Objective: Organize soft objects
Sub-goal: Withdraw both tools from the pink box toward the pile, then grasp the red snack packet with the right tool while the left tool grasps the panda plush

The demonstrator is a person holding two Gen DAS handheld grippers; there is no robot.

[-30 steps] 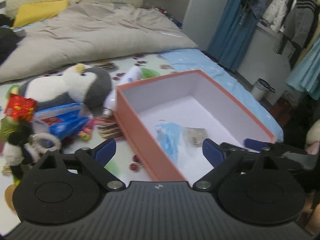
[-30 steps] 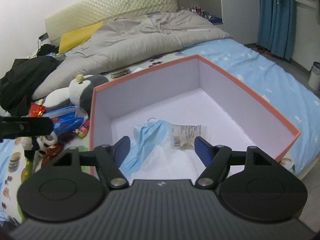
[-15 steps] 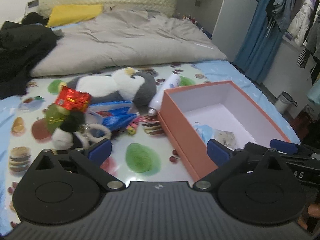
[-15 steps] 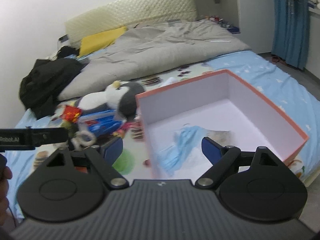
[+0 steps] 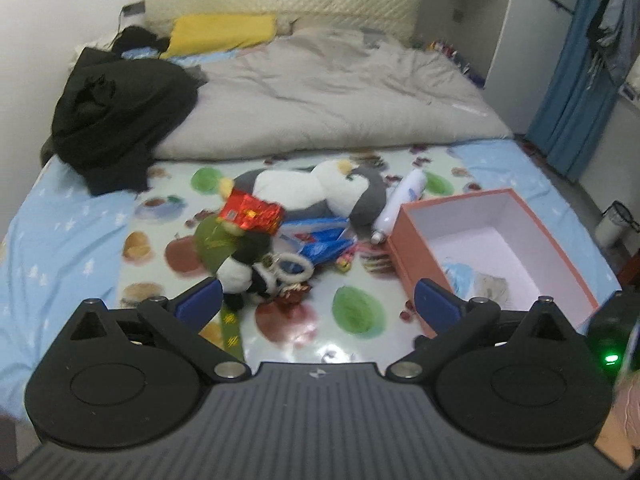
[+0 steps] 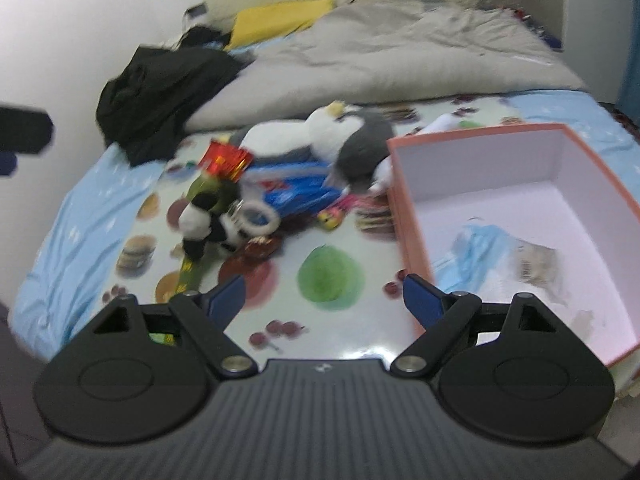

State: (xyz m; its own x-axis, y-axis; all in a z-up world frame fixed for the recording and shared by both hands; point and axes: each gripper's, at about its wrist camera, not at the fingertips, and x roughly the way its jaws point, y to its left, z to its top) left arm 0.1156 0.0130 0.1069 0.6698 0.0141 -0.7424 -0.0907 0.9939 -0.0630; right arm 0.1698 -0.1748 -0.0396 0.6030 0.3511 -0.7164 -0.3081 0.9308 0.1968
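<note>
Grippers, two: left gripper point(image 5: 318, 304) and right gripper point(image 6: 322, 294), both spread wide and holding nothing, above the near edge of a fruit-print mat point(image 5: 320, 320). Box point(image 5: 560, 264), orange, at near right on the mat, holding a blue face mask point(image 6: 480, 248). Left of it, middle distance: panda toy point(image 5: 240, 272), red foil packet point(image 5: 252, 214), blue bag point(image 5: 324, 240). Farther: penguin toy point(image 5: 320, 192). Farthest: grey quilt point(image 5: 340, 92), black clothes point(image 5: 116, 108), yellow pillow point(image 5: 224, 32).
</note>
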